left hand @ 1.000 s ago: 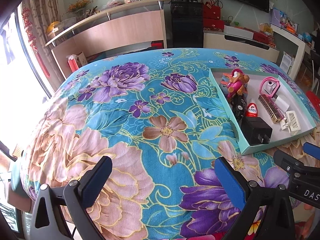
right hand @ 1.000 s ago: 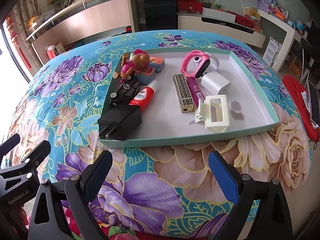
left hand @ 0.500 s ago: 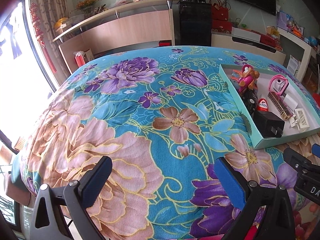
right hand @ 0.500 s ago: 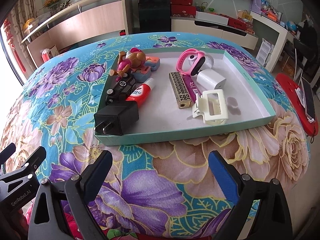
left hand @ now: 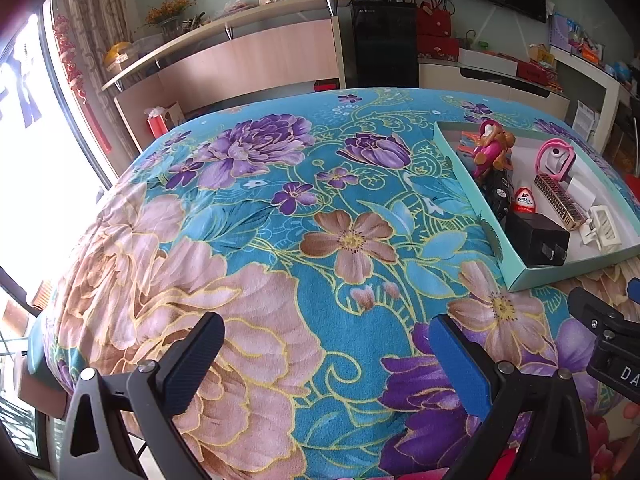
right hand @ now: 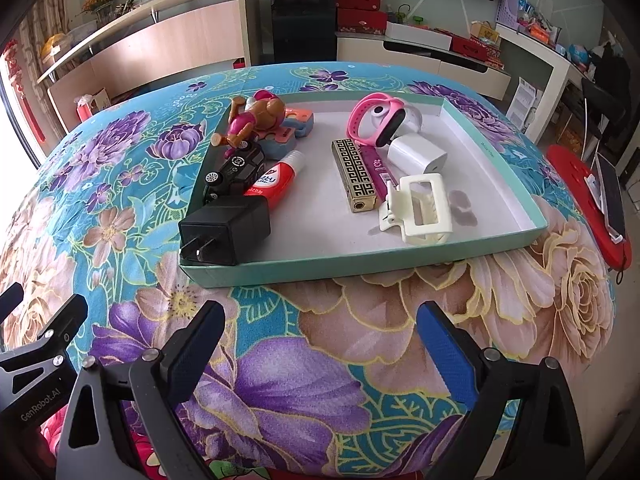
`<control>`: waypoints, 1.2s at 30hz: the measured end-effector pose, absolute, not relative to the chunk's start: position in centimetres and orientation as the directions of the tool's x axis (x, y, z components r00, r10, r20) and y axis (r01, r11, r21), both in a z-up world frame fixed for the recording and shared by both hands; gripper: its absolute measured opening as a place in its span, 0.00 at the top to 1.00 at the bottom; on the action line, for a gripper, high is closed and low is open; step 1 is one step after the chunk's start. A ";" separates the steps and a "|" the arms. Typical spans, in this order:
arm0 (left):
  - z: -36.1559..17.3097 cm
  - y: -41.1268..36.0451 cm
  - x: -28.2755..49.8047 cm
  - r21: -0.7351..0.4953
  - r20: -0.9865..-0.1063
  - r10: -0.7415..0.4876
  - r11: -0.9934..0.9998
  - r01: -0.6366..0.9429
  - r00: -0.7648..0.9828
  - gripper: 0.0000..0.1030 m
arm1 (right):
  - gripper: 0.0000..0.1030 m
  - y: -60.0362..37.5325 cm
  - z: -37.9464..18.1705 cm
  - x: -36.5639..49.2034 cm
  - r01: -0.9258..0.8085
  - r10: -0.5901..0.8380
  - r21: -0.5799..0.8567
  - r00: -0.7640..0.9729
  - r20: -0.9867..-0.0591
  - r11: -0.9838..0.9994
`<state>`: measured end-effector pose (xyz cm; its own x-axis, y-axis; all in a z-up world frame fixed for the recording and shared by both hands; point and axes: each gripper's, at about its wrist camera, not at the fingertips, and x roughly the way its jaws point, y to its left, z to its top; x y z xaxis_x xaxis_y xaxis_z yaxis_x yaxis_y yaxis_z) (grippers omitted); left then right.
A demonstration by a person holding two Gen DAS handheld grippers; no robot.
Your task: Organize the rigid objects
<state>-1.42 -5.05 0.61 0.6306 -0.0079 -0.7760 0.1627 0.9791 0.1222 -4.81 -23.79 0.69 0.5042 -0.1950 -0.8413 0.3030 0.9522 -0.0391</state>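
A shallow mint-green tray [right hand: 500, 136] [left hand: 516, 276] lies on the flowered cloth and holds several objects: a black plug adapter [right hand: 228, 232] [left hand: 536, 238], a red glue tube [right hand: 276, 180], a black toy car [right hand: 236, 172], a toy dog figure [right hand: 256, 118], a gold patterned bar [right hand: 354, 174], a pink watch [right hand: 372, 120], a white charger cube [right hand: 418, 154] and a cream hair claw [right hand: 420, 210]. My right gripper [right hand: 320, 344] is open and empty, in front of the tray's near wall. My left gripper [left hand: 326, 354] is open and empty over bare cloth, left of the tray.
The table is covered by a blue flowered cloth [left hand: 280, 240]. A red stool with a phone [right hand: 608, 200] stands to the right. A long wooden counter [left hand: 240, 60] and shelves run behind the table. The other gripper shows at each view's edge [right hand: 36, 360].
Both grippers have pulled back and risen a little; the tray looks slightly farther. Both stay open and empty. The objects in the tray have not moved.
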 end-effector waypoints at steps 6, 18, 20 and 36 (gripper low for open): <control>0.6 -5.1 -1.4 0.120 -0.776 -0.010 0.979 0.164 0.630 0.00 | 0.06 -23.7 0.8 -4.8 0.300 -0.206 -0.052 0.507 -0.837 0.952; 0.4 -4.9 -1.3 0.107 -0.786 -0.016 0.981 0.162 0.618 0.00 | 0.06 -23.4 0.6 -4.5 0.291 -0.217 -0.072 0.502 -0.837 0.954; 0.3 -4.9 -1.2 0.106 -0.788 -0.016 0.981 0.162 0.616 0.00 | 0.06 -23.4 0.6 -4.5 0.291 -0.216 -0.072 0.501 -0.838 0.954; 0.2 -4.9 -1.1 0.097 -0.794 -0.029 0.980 0.173 0.607 0.00 | 0.06 -23.5 0.4 -4.3 0.290 -0.214 -0.072 0.494 -0.843 0.954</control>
<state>-1.12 -4.91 0.20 0.6069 -0.0290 -0.7943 0.1731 0.9802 0.0965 -4.32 -23.47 0.37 0.4936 -0.2136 -0.8430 0.2899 0.9543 -0.0720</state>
